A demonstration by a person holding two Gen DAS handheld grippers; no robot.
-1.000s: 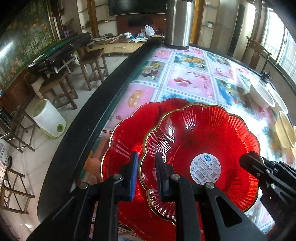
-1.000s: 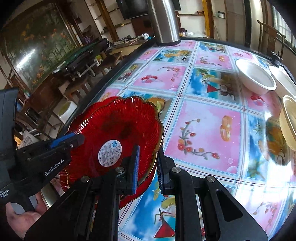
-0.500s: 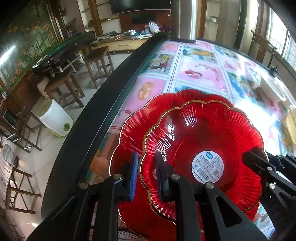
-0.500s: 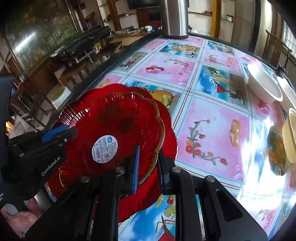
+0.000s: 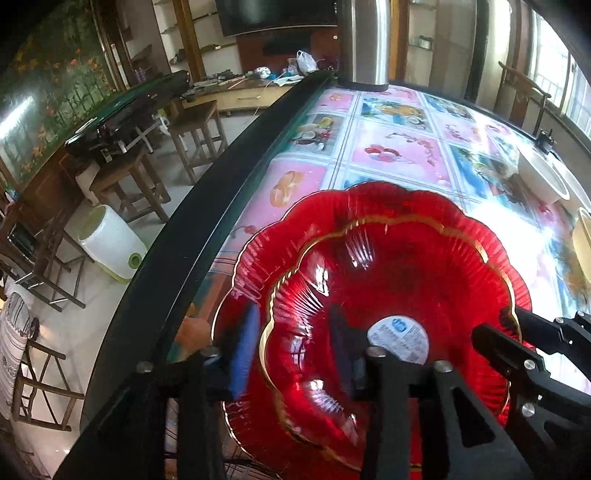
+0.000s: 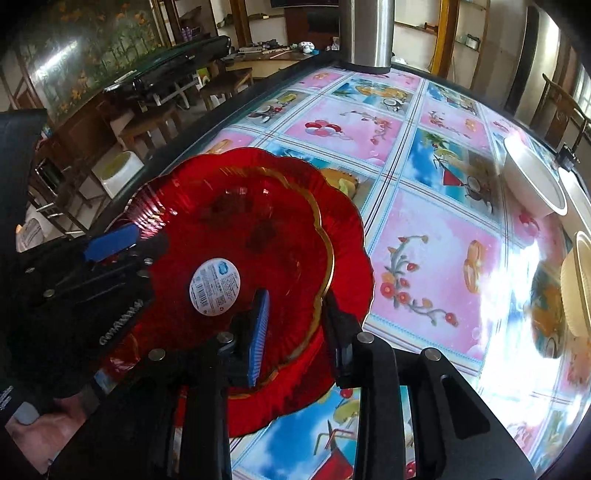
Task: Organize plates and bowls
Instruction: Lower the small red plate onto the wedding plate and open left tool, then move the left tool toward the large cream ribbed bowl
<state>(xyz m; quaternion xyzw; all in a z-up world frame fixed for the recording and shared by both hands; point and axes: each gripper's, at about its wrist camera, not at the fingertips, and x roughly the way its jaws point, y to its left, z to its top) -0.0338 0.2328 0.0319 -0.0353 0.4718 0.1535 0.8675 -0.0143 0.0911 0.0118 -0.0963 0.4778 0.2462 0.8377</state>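
Low in the frame, the left gripper has just been opening, its jaws now spread either side of the top plate's rim, pads clear of it. The right gripper has just been opening too, jaws parted astride the opposite rim. The top plate sits nested on the bottom plate at the table's left edge. Farther right sits a white bowl; at top centre stands a steel cylinder.

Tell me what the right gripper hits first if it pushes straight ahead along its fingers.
Most likely the upper red plate: the right gripper straddles its gold rim, jaws just opened, pads seemingly clear of it. Below sits the lower red plate; depth is unclear.
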